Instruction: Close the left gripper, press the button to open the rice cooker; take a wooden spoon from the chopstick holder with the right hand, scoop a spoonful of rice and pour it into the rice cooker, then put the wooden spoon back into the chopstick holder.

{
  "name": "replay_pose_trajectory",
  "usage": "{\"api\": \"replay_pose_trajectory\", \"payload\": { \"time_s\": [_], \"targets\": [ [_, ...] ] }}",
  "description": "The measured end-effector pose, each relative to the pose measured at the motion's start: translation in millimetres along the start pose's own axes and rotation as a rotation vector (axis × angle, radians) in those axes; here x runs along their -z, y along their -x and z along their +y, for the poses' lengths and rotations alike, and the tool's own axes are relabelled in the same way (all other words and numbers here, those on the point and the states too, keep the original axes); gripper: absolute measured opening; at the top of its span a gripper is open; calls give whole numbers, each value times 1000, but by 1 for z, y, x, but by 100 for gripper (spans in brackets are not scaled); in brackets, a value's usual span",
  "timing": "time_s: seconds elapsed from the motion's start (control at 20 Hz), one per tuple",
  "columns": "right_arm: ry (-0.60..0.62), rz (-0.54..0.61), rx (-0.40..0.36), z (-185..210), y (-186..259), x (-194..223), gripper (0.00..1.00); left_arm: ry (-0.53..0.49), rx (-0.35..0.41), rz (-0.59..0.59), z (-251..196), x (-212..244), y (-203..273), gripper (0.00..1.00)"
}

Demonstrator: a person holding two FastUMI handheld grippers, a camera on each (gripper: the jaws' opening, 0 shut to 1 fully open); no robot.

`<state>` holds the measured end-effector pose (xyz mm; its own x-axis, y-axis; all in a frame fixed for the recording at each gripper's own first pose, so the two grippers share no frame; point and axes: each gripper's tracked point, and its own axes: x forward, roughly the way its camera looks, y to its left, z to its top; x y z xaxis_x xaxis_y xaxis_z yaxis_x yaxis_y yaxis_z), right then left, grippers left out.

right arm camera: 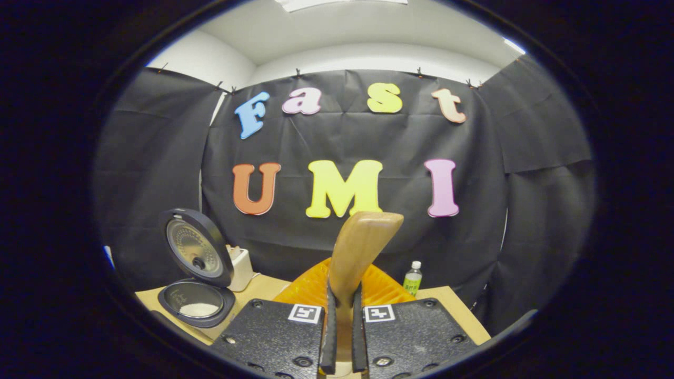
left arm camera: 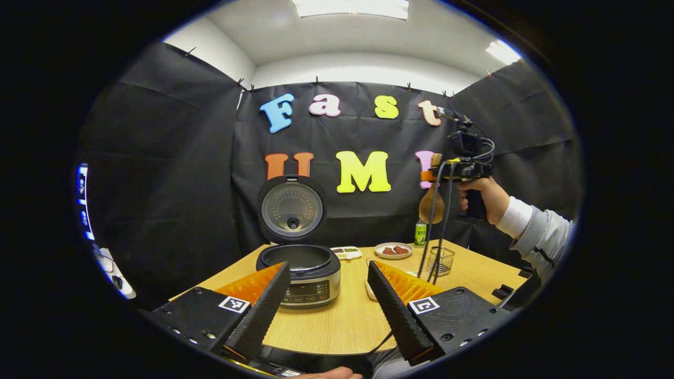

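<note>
Two tools — right tool [right arm camera: 342, 337] clamping smooth wooden spoon [right arm camera: 360, 252], left tool [left arm camera: 329, 310] spread wide, round rice cooker [left arm camera: 303, 266] lid up

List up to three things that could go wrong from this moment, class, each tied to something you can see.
1. The wooden spoon is held high above the table by the right gripper; it could slip in the grip.
2. Cables hang from that gripper over the wire holder and may snag or tip it.
3. The rice cooker stands open, so a swinging spoon might knock its raised lid.

left gripper [left arm camera: 327, 287] body: black plates, screws, square tag each
cables [left arm camera: 436, 226]: black
sleeve [left arm camera: 532, 229]: white cuff, grey
</note>
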<state>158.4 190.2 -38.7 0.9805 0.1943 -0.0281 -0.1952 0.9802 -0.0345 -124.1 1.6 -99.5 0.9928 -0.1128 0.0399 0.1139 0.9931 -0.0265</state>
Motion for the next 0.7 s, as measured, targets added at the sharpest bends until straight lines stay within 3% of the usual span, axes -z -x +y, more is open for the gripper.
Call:
{"api": "replay_pose_trajectory", "payload": {
  "time_s": [0.35,0.7],
  "targets": [
    [-17,-25,84,-96,13,23,17,33,-83,-18,22,-20,-25,94],
    [-98,54,123,-144,-14,74,17,27,-76,-2,5,-13,-45,94]
  ]
}}
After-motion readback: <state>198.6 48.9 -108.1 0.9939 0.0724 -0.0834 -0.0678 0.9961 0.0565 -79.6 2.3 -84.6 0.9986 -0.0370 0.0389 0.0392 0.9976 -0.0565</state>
